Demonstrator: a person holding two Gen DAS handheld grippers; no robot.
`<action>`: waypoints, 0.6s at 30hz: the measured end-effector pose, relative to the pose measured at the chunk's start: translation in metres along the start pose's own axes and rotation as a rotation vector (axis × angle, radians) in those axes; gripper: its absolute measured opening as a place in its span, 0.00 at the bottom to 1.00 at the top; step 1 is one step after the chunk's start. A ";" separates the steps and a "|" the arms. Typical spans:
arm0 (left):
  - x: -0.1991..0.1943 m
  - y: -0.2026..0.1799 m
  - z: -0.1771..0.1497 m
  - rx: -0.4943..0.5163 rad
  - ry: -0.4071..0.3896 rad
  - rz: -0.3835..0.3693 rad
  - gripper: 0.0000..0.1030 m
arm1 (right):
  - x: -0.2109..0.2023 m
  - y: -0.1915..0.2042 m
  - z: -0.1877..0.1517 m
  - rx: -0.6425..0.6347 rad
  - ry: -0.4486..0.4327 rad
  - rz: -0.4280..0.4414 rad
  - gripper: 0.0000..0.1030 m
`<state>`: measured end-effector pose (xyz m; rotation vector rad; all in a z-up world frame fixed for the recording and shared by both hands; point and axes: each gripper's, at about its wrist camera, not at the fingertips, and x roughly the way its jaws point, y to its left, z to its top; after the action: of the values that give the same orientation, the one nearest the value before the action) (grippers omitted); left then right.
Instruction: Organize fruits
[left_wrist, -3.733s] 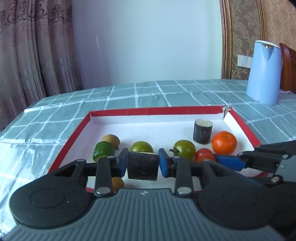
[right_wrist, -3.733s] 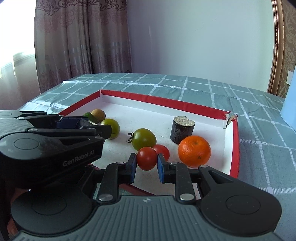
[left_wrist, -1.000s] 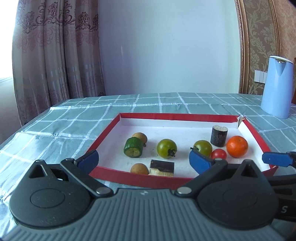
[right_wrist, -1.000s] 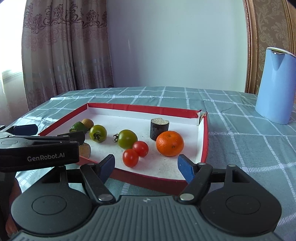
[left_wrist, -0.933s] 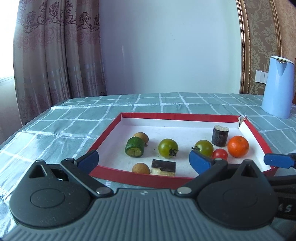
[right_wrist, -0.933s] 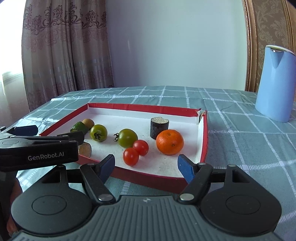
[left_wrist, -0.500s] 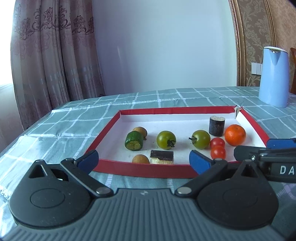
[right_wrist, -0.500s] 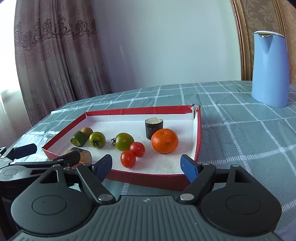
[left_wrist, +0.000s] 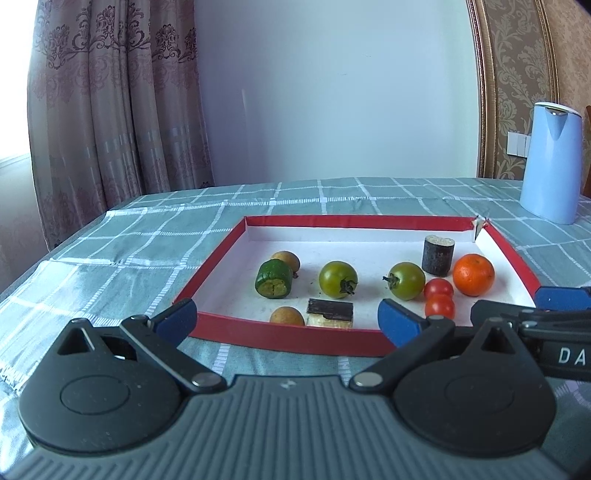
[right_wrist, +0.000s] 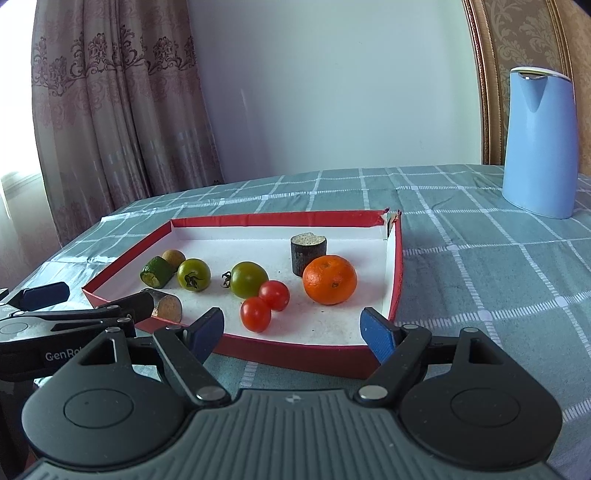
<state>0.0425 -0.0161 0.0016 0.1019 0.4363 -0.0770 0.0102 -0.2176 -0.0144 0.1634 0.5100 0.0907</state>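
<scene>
The fruits lie inside the red-rimmed tray (left_wrist: 288, 334) at frame centre: an orange (left_wrist: 473, 274) at right, two red tomatoes (left_wrist: 439, 299) touching each other just left of it, and two green tomatoes (left_wrist: 338, 279) mid-tray. The tray rests on the checked desk (left_wrist: 147, 236). The left hand-held gripper (left_wrist: 286, 320) stands open and empty at lower frame. The right hand-held gripper (right_wrist: 291, 330), its jaws having just been opening, is likewise open with nothing between them. A blue kettle (right_wrist: 539, 144) stands at upper right.

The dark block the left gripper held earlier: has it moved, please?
Yes: the block now lies in the tray behind its near rim, beside a brown fruit.
</scene>
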 end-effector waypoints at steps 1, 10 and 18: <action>0.000 0.000 0.000 0.000 0.000 0.000 1.00 | 0.000 0.000 0.000 -0.001 0.000 -0.001 0.79; 0.000 0.002 0.000 -0.008 -0.001 0.005 1.00 | -0.009 0.002 -0.005 -0.012 -0.017 0.006 0.79; -0.003 0.004 -0.001 -0.012 -0.012 0.015 1.00 | -0.016 0.009 -0.012 -0.056 -0.026 -0.007 0.84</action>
<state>0.0396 -0.0121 0.0023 0.0924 0.4235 -0.0599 -0.0096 -0.2096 -0.0152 0.1079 0.4819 0.0962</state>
